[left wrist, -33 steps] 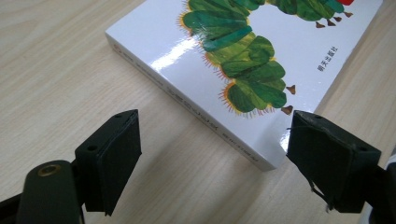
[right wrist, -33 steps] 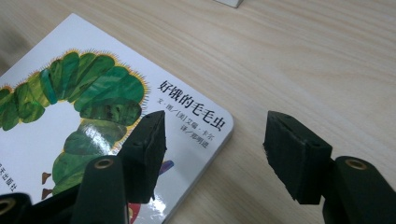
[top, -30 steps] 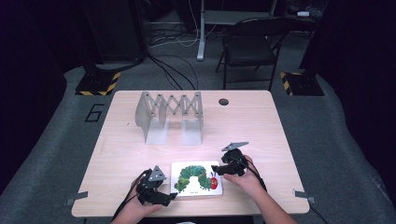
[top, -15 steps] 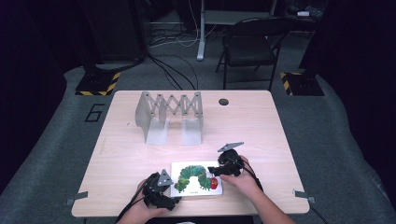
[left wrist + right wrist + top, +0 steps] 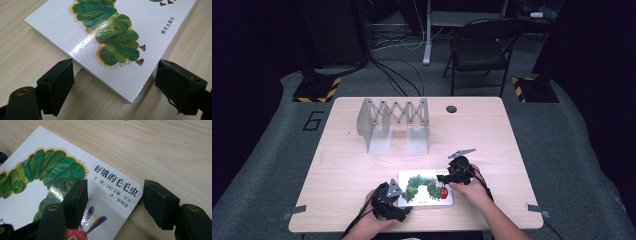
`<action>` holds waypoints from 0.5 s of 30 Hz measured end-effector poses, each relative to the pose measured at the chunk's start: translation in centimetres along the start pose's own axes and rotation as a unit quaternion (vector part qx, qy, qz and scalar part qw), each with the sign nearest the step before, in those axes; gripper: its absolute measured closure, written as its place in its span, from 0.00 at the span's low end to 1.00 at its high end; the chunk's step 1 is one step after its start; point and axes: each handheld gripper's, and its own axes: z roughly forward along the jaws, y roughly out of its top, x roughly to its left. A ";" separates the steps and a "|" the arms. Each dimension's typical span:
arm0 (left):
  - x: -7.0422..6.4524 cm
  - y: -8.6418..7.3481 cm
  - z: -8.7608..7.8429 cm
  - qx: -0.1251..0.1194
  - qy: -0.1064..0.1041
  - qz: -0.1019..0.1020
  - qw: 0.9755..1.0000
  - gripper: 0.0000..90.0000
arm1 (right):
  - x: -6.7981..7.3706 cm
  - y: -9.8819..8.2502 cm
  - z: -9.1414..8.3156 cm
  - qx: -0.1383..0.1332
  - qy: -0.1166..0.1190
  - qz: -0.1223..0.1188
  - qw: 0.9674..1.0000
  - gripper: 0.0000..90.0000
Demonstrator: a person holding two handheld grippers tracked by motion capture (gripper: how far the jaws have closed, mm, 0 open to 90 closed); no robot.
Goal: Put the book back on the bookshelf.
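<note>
A white picture book [image 5: 424, 186] with a green caterpillar on its cover lies flat near the front edge of the wooden table [image 5: 352, 170]. My left gripper [image 5: 402, 201] sits at the book's near left corner. In the left gripper view the gripper [image 5: 117, 86] is open, and the book's corner [image 5: 125, 92] lies between the pads with a gap on each side. My right gripper [image 5: 443, 177] is at the book's right end. In the right gripper view the gripper [image 5: 115, 195] has one jaw over the cover [image 5: 105, 195] and the other beside the rounded corner. Its jaws have just been opening and do not press the book.
A grey metal accordion rack [image 5: 394, 125] stands at the back left of the table. A dark round hole [image 5: 451, 109] sits near the far edge. A folding chair [image 5: 477, 50] and floor cables lie beyond the table. The front table edge is close under both hands.
My left gripper has slid right, up to the book's left corner. The right gripper has stayed at the book's right end. The book has not moved.
</note>
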 end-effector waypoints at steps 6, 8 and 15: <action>0.2 0.4 0.5 -0.005 0.003 -0.001 1.000 0.17 | -0.6 0.5 0.0 0.005 -0.009 -0.004 1.000 0.38; 0.2 0.5 0.6 -0.009 0.002 -0.002 1.000 0.17 | -0.6 0.9 0.2 0.012 -0.013 -0.015 1.000 0.37; 0.7 0.5 0.7 -0.015 -0.003 0.004 1.000 0.17 | -1.0 2.9 0.6 0.075 -0.005 -0.005 0.997 0.36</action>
